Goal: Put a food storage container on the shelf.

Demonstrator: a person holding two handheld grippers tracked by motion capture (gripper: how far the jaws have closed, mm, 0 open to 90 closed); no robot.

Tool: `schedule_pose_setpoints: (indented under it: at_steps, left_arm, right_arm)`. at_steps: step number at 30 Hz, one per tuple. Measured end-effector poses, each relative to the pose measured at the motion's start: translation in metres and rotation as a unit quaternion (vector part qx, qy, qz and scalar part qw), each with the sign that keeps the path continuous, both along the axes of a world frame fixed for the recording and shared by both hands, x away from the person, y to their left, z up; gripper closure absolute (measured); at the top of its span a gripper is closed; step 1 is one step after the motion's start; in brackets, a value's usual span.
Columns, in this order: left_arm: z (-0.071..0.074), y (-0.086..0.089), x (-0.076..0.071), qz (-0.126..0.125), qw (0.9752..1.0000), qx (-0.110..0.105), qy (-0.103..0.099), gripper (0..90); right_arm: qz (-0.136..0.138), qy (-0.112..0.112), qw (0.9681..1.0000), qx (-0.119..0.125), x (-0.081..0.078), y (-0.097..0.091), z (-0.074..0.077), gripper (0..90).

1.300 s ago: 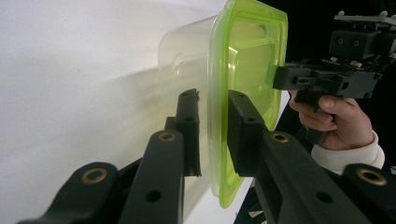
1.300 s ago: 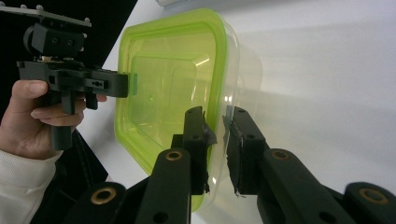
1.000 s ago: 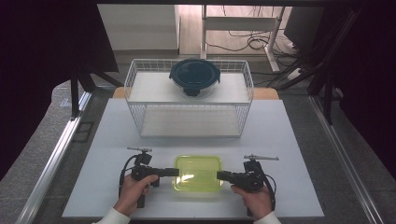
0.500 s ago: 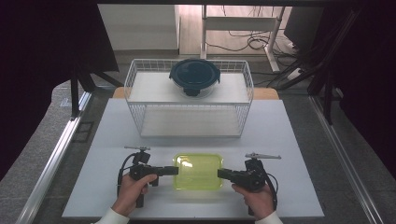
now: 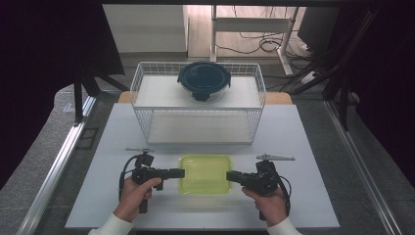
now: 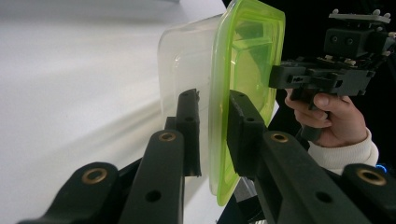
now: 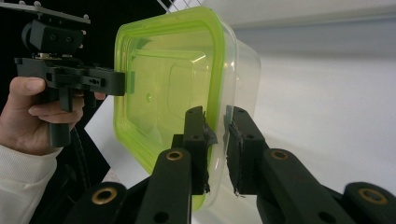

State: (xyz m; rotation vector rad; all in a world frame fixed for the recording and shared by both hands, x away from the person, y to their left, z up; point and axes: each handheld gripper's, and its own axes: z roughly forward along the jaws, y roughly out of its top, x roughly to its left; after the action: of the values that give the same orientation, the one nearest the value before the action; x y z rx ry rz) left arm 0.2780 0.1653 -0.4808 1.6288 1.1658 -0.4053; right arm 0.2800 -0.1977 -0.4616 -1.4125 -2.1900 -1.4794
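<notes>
Container: green-lidded clear box (image 5: 205, 174) sat near the surface's (image 5: 303, 147) front edge, midway between its side edges.
Left tongs (image 5: 180, 173): clenched on the box's left rim.
Right tongs (image 5: 231, 175): clenched on its right rim.
Rack: white wire basket (image 5: 147, 83) stood at the back edge.

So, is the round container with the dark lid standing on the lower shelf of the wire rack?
No, the round container stands on the top shelf of the wire rack, and the lower shelf under it is bare.
</notes>
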Motion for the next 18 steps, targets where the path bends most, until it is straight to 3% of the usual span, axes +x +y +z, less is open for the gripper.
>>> schedule_pose_setpoints:
  at_steps: [11,18]
  left_arm:
    - [0.031,0.007,0.003,0.006,0.9995,0.007,-0.029,76.4]
    - [0.044,0.009,0.006,0.010,0.9991,0.009,-0.041,76.5]
  right_arm:
    - [0.007,-0.027,0.9996,0.008,0.008,0.007,0.025,77.9]
    - [0.010,-0.039,0.9992,0.005,0.013,0.009,0.040,77.9]
